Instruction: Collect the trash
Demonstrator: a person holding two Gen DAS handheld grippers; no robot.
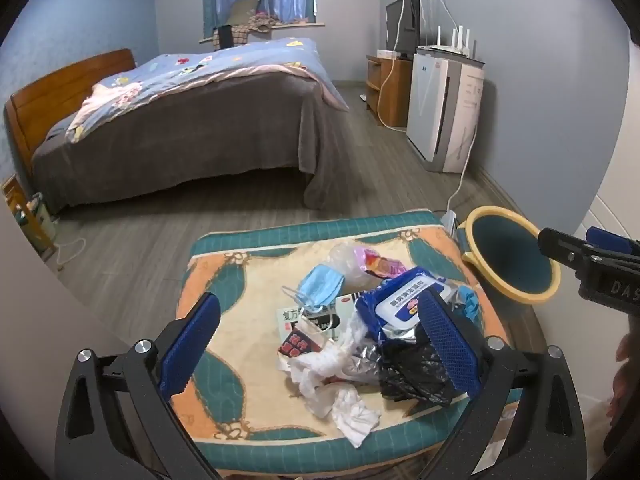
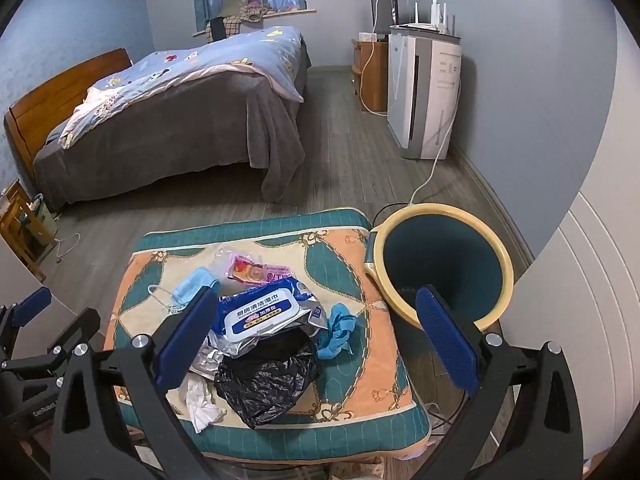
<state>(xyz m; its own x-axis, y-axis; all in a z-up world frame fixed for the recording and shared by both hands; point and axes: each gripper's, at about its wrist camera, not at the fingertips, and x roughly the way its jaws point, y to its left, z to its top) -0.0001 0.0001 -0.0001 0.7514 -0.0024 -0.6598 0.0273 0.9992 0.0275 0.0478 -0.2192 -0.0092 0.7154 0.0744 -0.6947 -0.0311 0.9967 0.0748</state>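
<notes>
A pile of trash lies on a patterned cushion (image 1: pixel 224 272) (image 2: pixel 348 256): a blue wet-wipes pack (image 1: pixel 404 304) (image 2: pixel 260 310), a black plastic bag (image 1: pixel 416 372) (image 2: pixel 264 380), crumpled white tissue (image 1: pixel 344 396) (image 2: pixel 200 400), a blue face mask (image 1: pixel 320 284) (image 2: pixel 192 286), a pink wrapper (image 1: pixel 380 264) (image 2: pixel 256 272) and a blue rag (image 2: pixel 338 330). A teal bin with a yellow rim (image 1: pixel 508 256) (image 2: pixel 440 260) stands to the cushion's right. My left gripper (image 1: pixel 320 344) hovers open above the pile. My right gripper (image 2: pixel 320 344) is open too, over the cushion's right side.
A bed (image 1: pixel 180 120) with a grey cover fills the far left of the room. A white air purifier (image 1: pixel 444 108) and a wooden cabinet (image 1: pixel 388 88) stand along the right wall, with a cable trailing across the wooden floor (image 2: pixel 340 160) to the bin.
</notes>
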